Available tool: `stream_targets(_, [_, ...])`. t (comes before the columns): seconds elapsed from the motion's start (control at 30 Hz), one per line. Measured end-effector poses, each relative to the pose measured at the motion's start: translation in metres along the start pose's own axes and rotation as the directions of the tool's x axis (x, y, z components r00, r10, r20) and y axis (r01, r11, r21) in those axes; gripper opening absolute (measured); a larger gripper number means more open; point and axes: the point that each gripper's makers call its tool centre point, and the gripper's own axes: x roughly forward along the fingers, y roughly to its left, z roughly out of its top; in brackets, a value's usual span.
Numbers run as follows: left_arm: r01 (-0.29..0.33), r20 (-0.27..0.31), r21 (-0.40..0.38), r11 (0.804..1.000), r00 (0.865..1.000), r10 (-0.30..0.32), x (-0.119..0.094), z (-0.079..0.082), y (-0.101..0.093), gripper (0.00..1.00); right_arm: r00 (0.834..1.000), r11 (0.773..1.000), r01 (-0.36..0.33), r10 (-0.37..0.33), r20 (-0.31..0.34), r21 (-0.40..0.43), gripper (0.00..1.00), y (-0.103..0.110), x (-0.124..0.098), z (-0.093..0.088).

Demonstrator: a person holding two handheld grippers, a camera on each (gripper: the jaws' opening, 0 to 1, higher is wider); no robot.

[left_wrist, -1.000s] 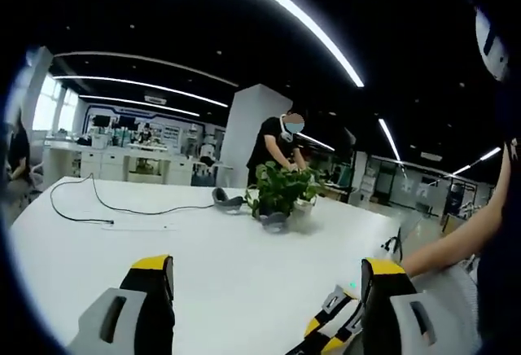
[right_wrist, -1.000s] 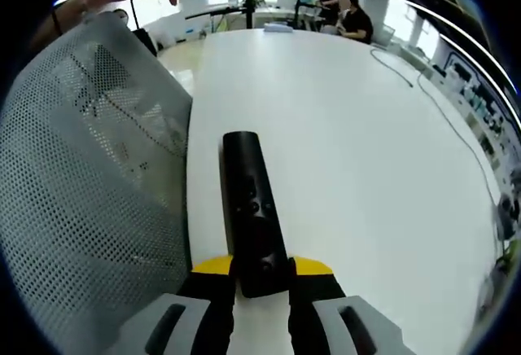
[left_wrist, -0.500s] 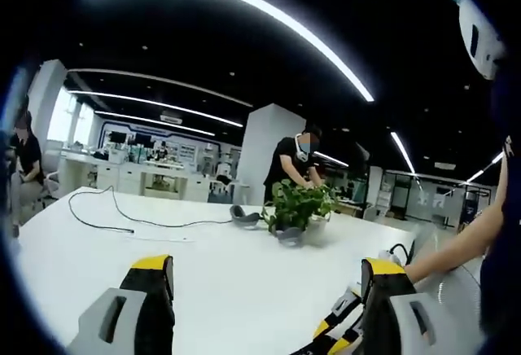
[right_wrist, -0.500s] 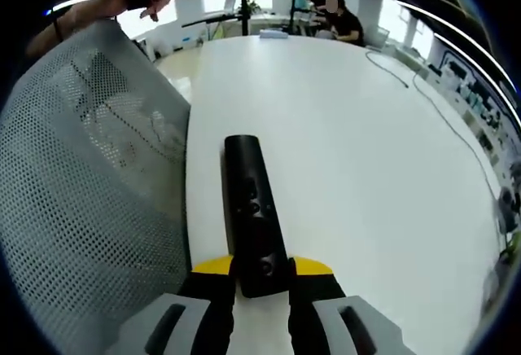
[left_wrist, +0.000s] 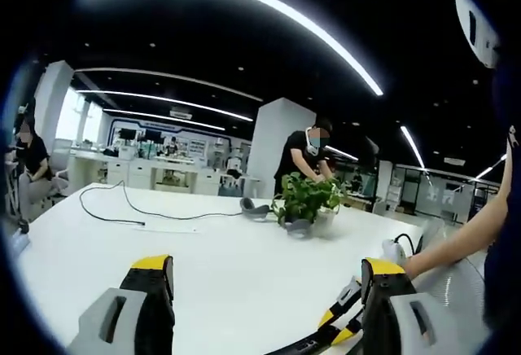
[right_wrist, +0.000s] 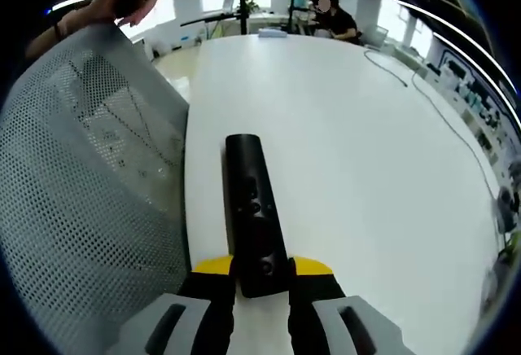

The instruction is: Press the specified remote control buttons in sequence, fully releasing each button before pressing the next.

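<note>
A long black remote control (right_wrist: 252,200) with small round buttons points away from me over the white table (right_wrist: 350,127). My right gripper (right_wrist: 262,269) is shut on the remote's near end, its yellow-tipped jaws pressing both sides. In the left gripper view my left gripper (left_wrist: 267,280) stands open above the table (left_wrist: 220,265), with nothing between its jaws. The right gripper's yellow and black tips (left_wrist: 340,321) come in at the lower right there, with a black end of the remote (left_wrist: 299,344) below them.
A grey mesh chair back (right_wrist: 81,168) stands close on the left of the remote. A potted plant (left_wrist: 308,199), headphones (left_wrist: 254,205) and a black cable (left_wrist: 122,208) lie at the far side. A person (left_wrist: 305,153) stands behind the plant. A person's arm (left_wrist: 464,237) reaches in from the right.
The left gripper view has swung, so the plant and cable sit further right in the picture. The right gripper keeps its hold on the remote. The hand above the chair has drifted left.
</note>
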Motion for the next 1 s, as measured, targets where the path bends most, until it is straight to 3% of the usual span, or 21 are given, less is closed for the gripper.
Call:
stream_targets(0.13, [0.004, 0.011, 0.077, 0.997, 1.000, -0.005, -0.002, 0.005, -0.006, 1.00, 1.000, 1.000, 0.006, -0.006, -0.004, -0.003, 0.22, 0.000, 0.000, 0.000])
stream_targets(0.27, [0.005, 0.009, 0.096, 0.995, 1.000, -0.006, -0.003, 0.007, -0.007, 0.98, 1.000, 1.000, 0.008, -0.008, -0.010, -0.004, 0.22, 0.000, 0.001, 0.000])
stream_targets(0.5, [-0.007, 0.038, 0.080, 0.997, 0.999, 0.004, -0.007, 0.013, -0.003, 0.96, 1.000, 1.000, -0.004, 0.004, -0.006, -0.026, 0.22, 0.000, 0.000, -0.001])
stream_targets(1.0, [-0.060, 0.033, 0.027, 0.998, 0.998, 0.059, -0.010, 0.011, 0.012, 0.95, 0.999, 0.997, -0.033, 0.033, -0.014, -0.064, 0.21, 0.000, -0.001, -0.002])
